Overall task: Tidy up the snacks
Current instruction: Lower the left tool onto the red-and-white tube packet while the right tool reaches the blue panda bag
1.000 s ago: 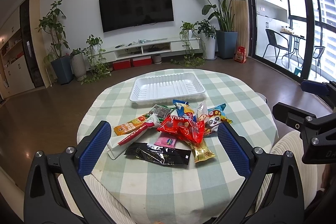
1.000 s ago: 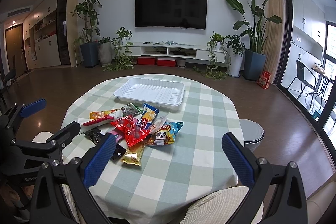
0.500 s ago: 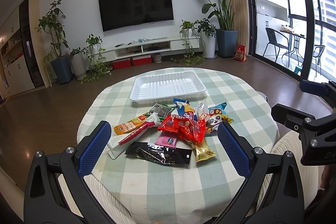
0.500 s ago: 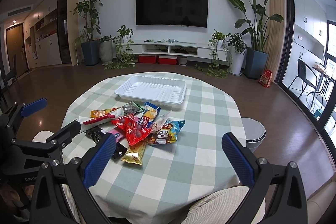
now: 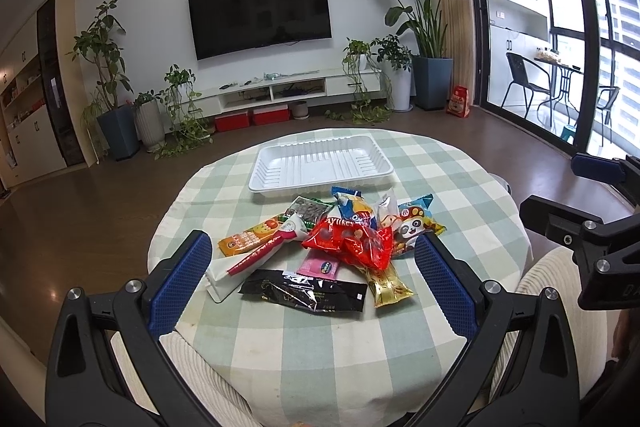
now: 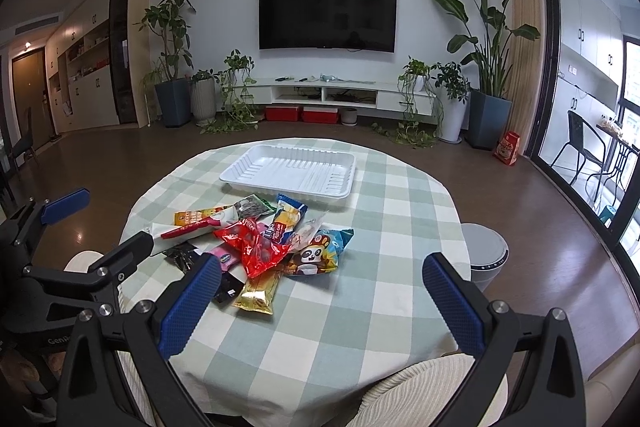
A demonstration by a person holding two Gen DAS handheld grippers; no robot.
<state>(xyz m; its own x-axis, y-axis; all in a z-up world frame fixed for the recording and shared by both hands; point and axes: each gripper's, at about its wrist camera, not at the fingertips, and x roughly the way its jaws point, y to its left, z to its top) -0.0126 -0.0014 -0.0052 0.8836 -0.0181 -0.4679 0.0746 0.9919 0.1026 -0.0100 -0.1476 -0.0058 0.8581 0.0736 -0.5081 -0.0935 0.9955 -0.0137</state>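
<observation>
Nearest to the cameras, the left gripper (image 5: 310,279) and the right gripper (image 6: 316,301) both hang above the near edge of the round tabletop (image 5: 360,343), each with its blue-padded fingers (image 5: 180,281) spread wide and holding nothing. Just past the fingers a loose heap of snacks lies on the green-and-white checked cloth: a black packet (image 5: 306,290) closest to the edge, a gold packet (image 5: 390,285) beside it, and a small pink packet (image 5: 322,266) partly tucked under a crumpled red bag (image 5: 352,241). To the left of the red bag a white-and-red tube-shaped packet (image 5: 252,259) lies across an orange packet (image 5: 248,237), and to the right sits a packet with a panda face (image 6: 316,254). Behind them a blue-and-orange biscuit packet (image 5: 354,211) and a green packet of dark seeds (image 5: 308,207) reach toward a white plastic tray (image 5: 320,163), which rests on the far half of the tabletop with nothing in it. Farther off, across the brown floor, a low white cabinet (image 6: 336,93) stands against the wall between potted plants (image 6: 170,59), with a dark television (image 6: 328,15) mounted above it.
</observation>
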